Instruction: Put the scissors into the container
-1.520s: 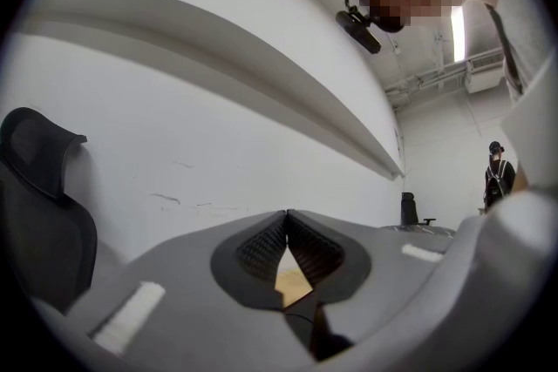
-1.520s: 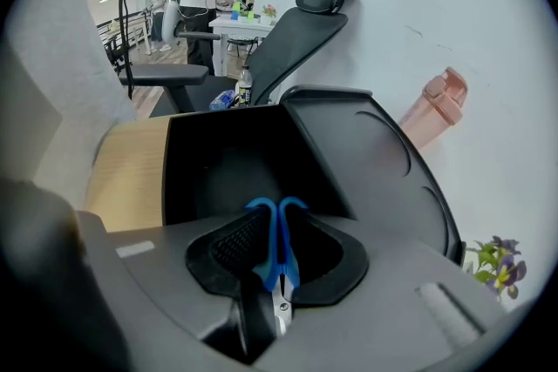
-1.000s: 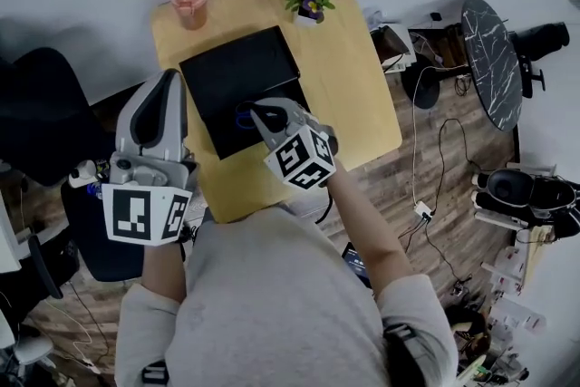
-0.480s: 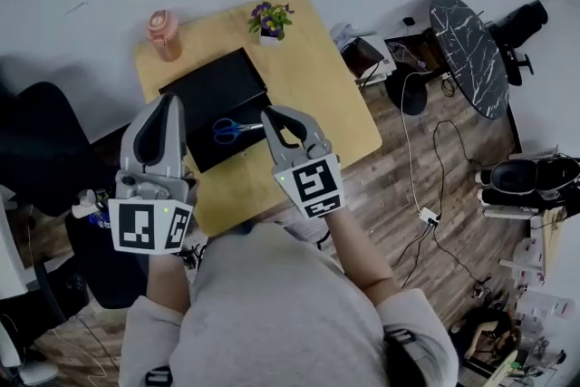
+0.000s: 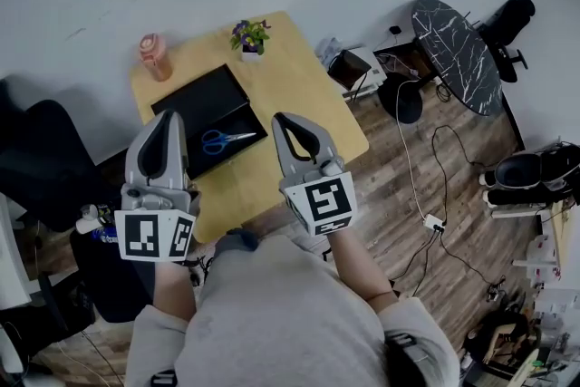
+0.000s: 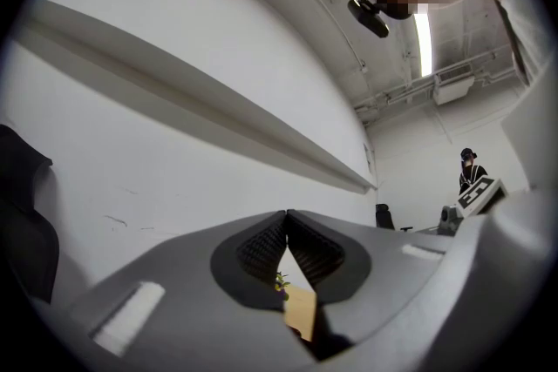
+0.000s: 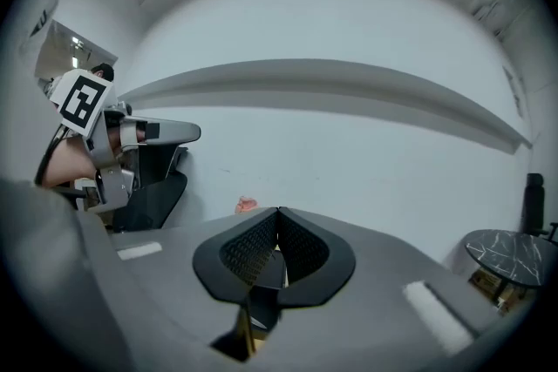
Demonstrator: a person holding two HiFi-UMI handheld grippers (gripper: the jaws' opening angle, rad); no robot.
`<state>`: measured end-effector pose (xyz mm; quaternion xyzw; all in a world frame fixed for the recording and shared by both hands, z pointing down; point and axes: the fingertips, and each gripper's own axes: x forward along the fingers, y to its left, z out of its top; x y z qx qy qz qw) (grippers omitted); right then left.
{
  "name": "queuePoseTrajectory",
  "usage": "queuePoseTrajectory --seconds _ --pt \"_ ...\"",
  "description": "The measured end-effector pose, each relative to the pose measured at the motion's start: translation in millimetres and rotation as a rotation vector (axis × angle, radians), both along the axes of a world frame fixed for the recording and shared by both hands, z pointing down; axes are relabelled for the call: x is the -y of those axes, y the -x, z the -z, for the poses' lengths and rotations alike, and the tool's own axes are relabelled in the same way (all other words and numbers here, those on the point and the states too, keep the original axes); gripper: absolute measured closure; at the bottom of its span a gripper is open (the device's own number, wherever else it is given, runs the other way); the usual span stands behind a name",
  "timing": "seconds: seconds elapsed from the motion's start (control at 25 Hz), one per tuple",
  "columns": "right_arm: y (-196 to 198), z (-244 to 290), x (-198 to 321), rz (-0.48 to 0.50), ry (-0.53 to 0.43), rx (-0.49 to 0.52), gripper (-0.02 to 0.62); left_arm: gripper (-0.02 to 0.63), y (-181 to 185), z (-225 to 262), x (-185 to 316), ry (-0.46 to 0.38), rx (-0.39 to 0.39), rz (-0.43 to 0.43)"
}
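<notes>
Viewing through the head camera, I locate the wooden table [image 5: 304, 95] in the upper centre of the frame, with the black container [image 5: 195, 104] on its left half. I hold the left gripper [image 5: 169, 118] and right gripper [image 5: 288, 120] at the table's lower edge, each with its jaws pressed tip to tip on nothing. The scissors [image 5: 228, 140] lie inside the container, between the two grippers. Their long axis runs left-right, with the blue handles toward the left gripper. I judge placement complete. No brand, label or writing is legible.
</notes>
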<state>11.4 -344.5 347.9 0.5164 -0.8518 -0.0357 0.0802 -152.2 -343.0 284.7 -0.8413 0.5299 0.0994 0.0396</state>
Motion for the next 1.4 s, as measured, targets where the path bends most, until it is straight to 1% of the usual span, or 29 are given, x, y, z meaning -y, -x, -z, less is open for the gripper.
queuePoseTrajectory --seconds 0.2,0.48,0.72,1.4 --pt "-22 22 -17 -0.034 -0.045 0.041 0.591 0.548 -14 9 -15 -0.019 0.008 -0.002" --pt "-42 42 -41 -0.071 -0.106 0.088 0.591 0.548 -28 19 -35 -0.043 0.012 -0.005" --pt "-60 56 -58 -0.107 -0.145 0.109 0.591 0.548 -38 23 -48 -0.053 0.015 -0.011" --pt "-89 75 -96 -0.145 -0.194 0.141 0.591 0.548 -58 28 -81 -0.063 0.007 -0.014"
